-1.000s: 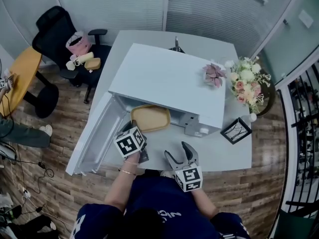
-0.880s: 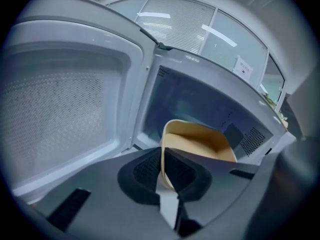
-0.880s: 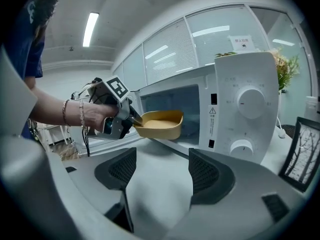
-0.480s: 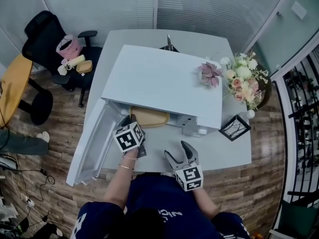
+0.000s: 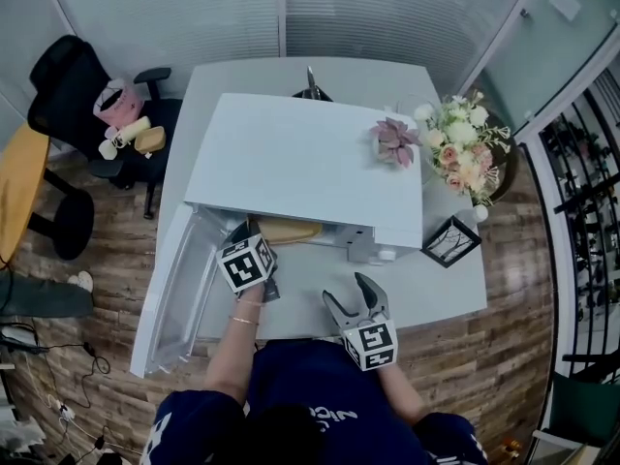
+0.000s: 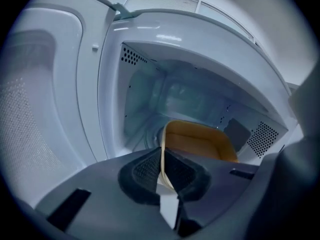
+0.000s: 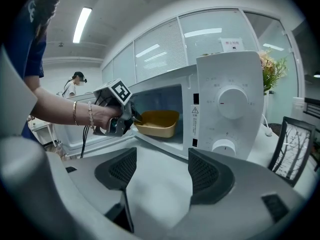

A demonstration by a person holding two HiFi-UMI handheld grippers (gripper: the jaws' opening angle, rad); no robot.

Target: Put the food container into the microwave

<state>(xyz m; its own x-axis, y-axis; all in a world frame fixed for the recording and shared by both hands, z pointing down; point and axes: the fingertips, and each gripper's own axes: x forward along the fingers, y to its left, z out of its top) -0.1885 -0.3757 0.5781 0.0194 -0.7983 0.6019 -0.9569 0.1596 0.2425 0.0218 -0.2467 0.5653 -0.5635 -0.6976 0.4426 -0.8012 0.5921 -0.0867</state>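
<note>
A tan food container (image 5: 287, 229) lies mostly inside the white microwave (image 5: 310, 158), with only its front edge showing under the top. In the left gripper view the container (image 6: 200, 143) rests on the cavity floor. My left gripper (image 6: 163, 168) is shut on its near rim. In the head view that left gripper (image 5: 250, 238) reaches into the oven's mouth. My right gripper (image 5: 355, 294) hovers open over the table in front of the microwave, holding nothing. In the right gripper view the open right gripper (image 7: 160, 171) faces the container (image 7: 156, 122) and the left gripper (image 7: 119, 118).
The microwave door (image 5: 179, 289) hangs open to the left. The control panel (image 7: 231, 104) with two dials is at the oven's right. A pink plant (image 5: 392, 141) sits on the microwave; a flower bouquet (image 5: 465, 151) and a picture frame (image 5: 450, 243) stand to its right. An office chair (image 5: 82, 90) is at the far left.
My left gripper has pushed the container deeper into the microwave, so less of it shows in front. The right gripper has stayed open in place.
</note>
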